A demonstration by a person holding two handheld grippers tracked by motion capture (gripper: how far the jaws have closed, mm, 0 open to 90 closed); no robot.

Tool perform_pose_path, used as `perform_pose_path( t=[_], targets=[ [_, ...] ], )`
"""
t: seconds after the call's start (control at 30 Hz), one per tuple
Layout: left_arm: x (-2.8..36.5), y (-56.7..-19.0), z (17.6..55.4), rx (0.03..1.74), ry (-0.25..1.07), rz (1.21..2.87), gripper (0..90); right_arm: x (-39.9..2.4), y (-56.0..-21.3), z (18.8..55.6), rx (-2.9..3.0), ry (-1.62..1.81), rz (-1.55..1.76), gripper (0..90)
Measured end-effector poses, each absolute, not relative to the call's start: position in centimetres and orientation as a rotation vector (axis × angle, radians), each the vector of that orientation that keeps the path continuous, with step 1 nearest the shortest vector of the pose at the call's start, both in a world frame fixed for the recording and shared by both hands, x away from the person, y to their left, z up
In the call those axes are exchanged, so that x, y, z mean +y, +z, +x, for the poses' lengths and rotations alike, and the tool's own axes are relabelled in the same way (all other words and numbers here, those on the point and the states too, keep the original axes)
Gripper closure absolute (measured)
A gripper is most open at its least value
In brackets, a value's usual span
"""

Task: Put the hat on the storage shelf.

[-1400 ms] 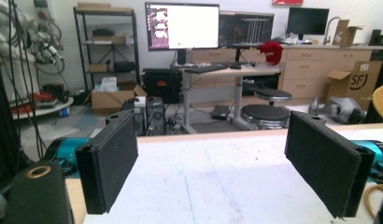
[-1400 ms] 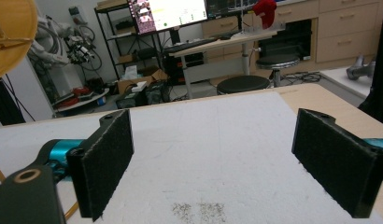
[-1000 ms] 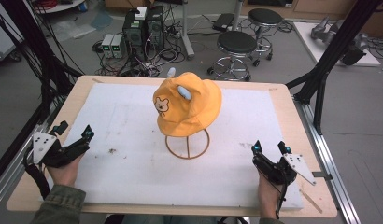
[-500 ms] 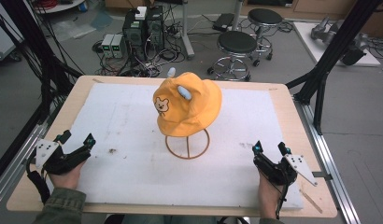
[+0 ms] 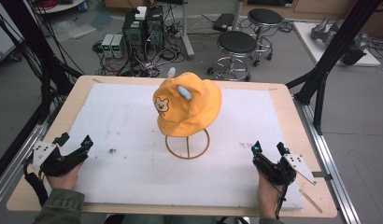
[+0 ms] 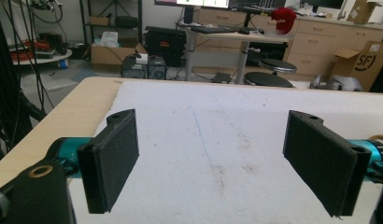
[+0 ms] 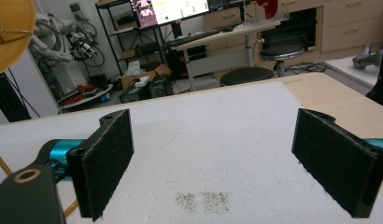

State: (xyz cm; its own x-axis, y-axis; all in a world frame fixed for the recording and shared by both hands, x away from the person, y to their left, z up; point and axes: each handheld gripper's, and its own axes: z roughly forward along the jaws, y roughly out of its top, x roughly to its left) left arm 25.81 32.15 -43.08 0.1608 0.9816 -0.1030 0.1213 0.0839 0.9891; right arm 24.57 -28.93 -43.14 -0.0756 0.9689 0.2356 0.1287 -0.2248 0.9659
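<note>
An orange bucket hat (image 5: 187,103) with a bear face and small pale ears sits on a wire stand (image 5: 187,146) at the middle of the white mat (image 5: 129,168). My left gripper (image 5: 75,140) rests at the mat's near left edge, jaws wide open and empty (image 6: 210,158). My right gripper (image 5: 266,148) lies at the near right, also open with nothing between its pads (image 7: 213,161). Both are well apart from the hat. The hat's brim (image 7: 10,32) peeks in at the top left of the right gripper view.
The mat covers a wooden table (image 5: 80,88) with a black frame post (image 5: 320,79) at the far right corner. Dark specks (image 7: 203,201) stain the mat ahead of the right gripper. Stools (image 5: 236,44) and computer boxes (image 5: 143,28) stand on the floor beyond.
My left gripper has slid a little toward the near edge and turned slightly. The right gripper and the hat have stayed put.
</note>
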Motion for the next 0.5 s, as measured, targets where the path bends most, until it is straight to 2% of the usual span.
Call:
perform_pose_path(
  t=[0.5],
  targets=[
    [31.92, -43.18, 25.96, 1.199, 0.947, 1.325, 19.7, -28.99, -43.38, 24.69, 1.263, 1.391, 1.443, 11.6]
  ],
)
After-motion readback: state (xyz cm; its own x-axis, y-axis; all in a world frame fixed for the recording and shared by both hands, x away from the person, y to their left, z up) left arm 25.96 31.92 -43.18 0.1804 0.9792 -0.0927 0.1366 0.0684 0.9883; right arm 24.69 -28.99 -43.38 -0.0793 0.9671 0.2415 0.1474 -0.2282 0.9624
